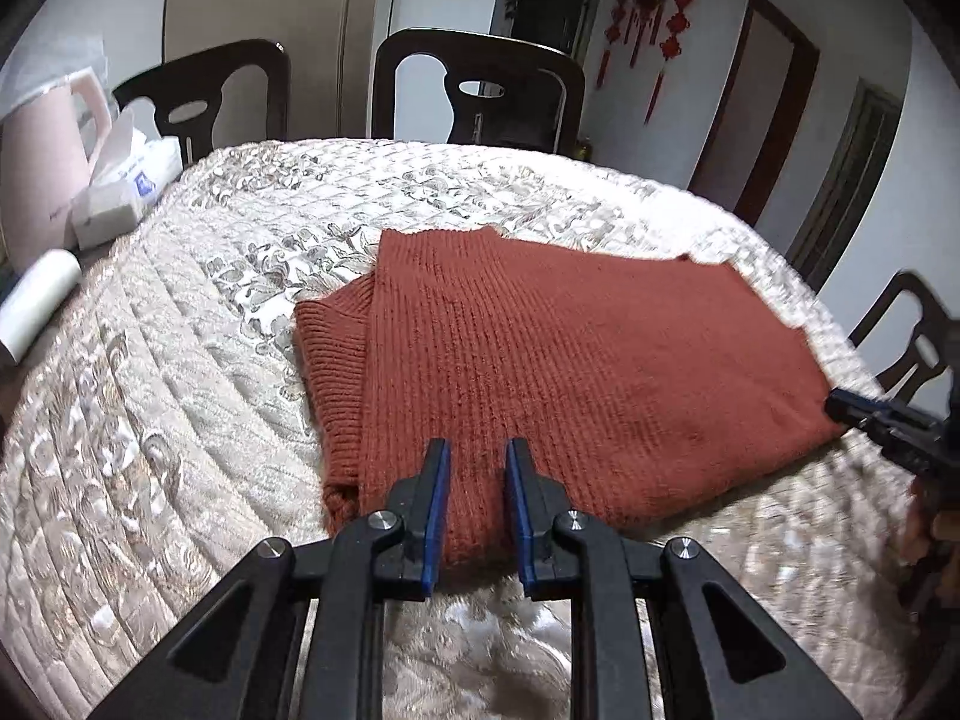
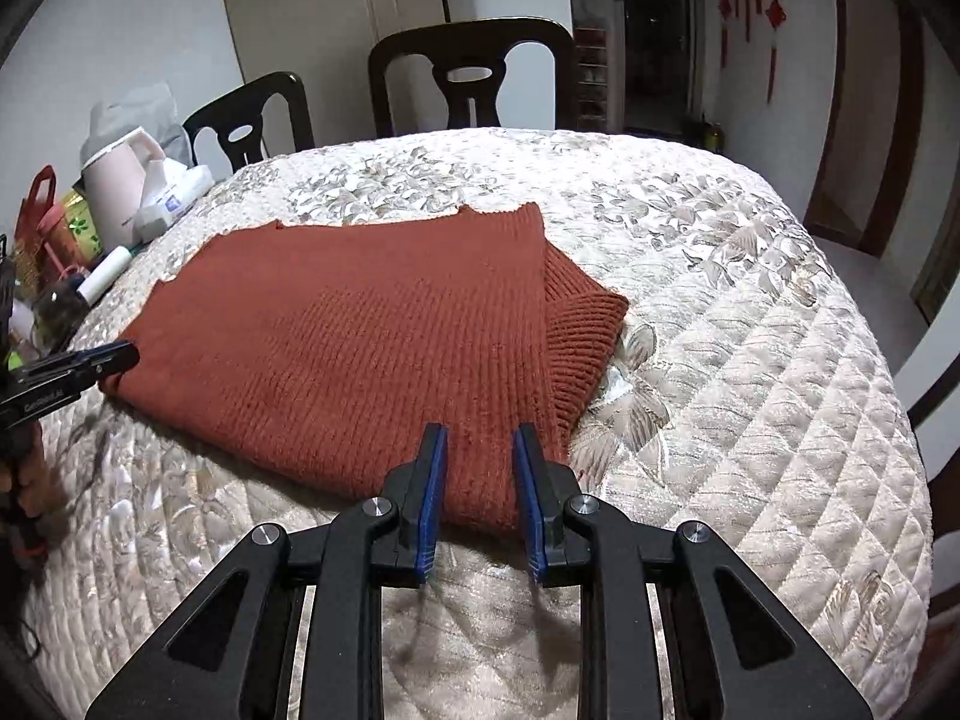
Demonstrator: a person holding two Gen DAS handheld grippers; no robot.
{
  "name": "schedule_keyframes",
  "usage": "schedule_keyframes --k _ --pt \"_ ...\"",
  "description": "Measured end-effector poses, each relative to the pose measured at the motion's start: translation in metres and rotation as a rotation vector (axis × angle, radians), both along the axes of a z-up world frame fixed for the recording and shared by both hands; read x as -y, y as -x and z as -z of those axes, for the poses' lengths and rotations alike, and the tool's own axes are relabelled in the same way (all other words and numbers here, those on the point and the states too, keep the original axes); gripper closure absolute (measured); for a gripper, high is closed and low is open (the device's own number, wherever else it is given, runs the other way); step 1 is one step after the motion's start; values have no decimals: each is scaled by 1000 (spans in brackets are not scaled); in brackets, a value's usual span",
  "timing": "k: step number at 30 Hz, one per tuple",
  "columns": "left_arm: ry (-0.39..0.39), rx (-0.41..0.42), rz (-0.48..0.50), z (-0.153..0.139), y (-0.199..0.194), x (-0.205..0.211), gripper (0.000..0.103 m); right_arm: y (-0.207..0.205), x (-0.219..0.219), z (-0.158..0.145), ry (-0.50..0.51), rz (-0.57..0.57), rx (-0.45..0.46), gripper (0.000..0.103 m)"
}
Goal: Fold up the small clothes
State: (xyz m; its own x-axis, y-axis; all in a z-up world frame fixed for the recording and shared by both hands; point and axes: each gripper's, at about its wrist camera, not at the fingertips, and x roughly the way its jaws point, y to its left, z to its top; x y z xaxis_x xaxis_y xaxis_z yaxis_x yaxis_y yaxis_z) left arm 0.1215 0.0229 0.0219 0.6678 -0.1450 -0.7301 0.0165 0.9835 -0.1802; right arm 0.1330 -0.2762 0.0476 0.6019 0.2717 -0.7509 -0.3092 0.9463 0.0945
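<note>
Nearest the left wrist camera, the left gripper [image 1: 477, 450] is seen with its blue-padded jaws a narrow way apart, poised over the near edge of the rust-red knitted sweater [image 1: 540, 360]; nothing is seen pinched between them, though contact with the knit cannot be ruled out. The right gripper [image 2: 480, 438] is held likewise over the same near edge toward the other corner, jaws slightly apart and empty so far as can be told. One gripper at each end of the hem suggests that the edge is to be taken up at both corners together, so the next fold would stay square.

One sweater is counted, lying partly folded at the middle of the quilted surface [image 1: 180, 390], a ribbed part tucked under at 9 o'clock in the left view.

Farther off, at 10 o'clock, one white roll [image 1: 36, 300], one tissue pack [image 1: 126, 180] and one pink kettle [image 1: 42, 168] are set aside, probably to leave folding room. Beyond, at 12 o'clock, two dark chairs [image 1: 480, 90] are pushed in; a third is glimpsed at 3 o'clock. Red knot ornaments [image 1: 648, 12] hang on the far wall.
</note>
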Motion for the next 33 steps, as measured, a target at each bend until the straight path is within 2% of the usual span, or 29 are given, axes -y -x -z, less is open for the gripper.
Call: schedule_keyframes --k 3,5,6,7,13,17,19,24,33 --pt "20 12 -35 -5 5 -12 81 3 7 -5 -11 5 14 79" --pt "39 21 -52 -7 7 -21 76 2 12 -7 -19 18 27 69" --pt "36 23 -72 -7 7 -26 68 1 14 -8 -28 23 27 59" --pt "33 23 -89 -7 6 -29 65 -2 16 -7 -48 27 20 56" --pt "87 -26 -119 5 -11 -41 62 -21 23 7 -100 38 -45 56" --pt "76 -36 -127 12 -25 -41 59 -33 26 13 -119 49 -69 55" --pt "81 -38 -132 14 -30 -42 57 -38 30 15 -143 57 -80 50" --pt "87 -28 -126 18 -42 -38 55 -49 32 14 -180 65 -79 50" --pt "127 -20 -99 17 -34 -36 55 -46 30 16 -256 17 -99 50"
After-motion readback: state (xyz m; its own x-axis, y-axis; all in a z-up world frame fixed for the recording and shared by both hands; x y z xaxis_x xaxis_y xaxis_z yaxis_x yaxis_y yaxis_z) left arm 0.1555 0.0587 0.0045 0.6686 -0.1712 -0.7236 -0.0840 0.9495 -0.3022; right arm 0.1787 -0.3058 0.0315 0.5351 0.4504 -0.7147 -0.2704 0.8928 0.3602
